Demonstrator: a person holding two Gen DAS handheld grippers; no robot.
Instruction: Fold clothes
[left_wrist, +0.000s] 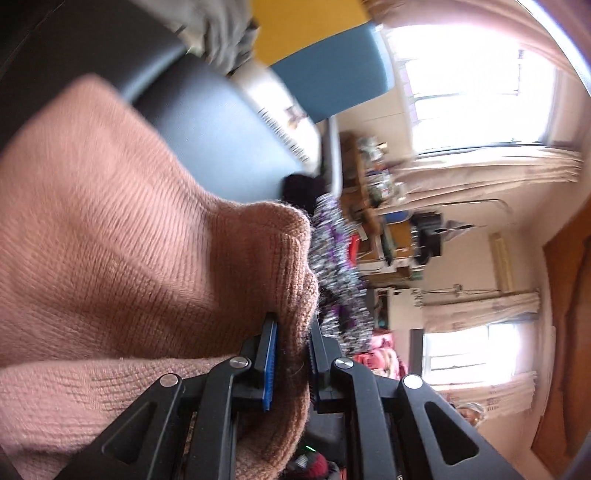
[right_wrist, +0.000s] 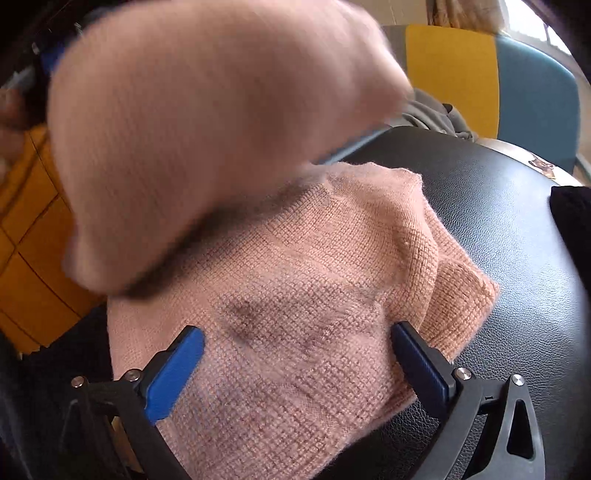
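Observation:
A pink knitted sweater lies on a black leather seat. In the left wrist view my left gripper is shut on a thick fold of the pink sweater, which stretches away to the left of the blue pads. In the right wrist view that lifted part of the sweater hangs blurred across the upper left, over the flat part. My right gripper stands wide open just above the flat knit, its blue fingers apart with nothing pinched between them.
A grey garment lies at the seat's far edge, in front of a yellow and teal chair back. A dark cloth sits at the right edge. A patterned purple fabric, cluttered shelves and bright windows fill the left wrist view's right side.

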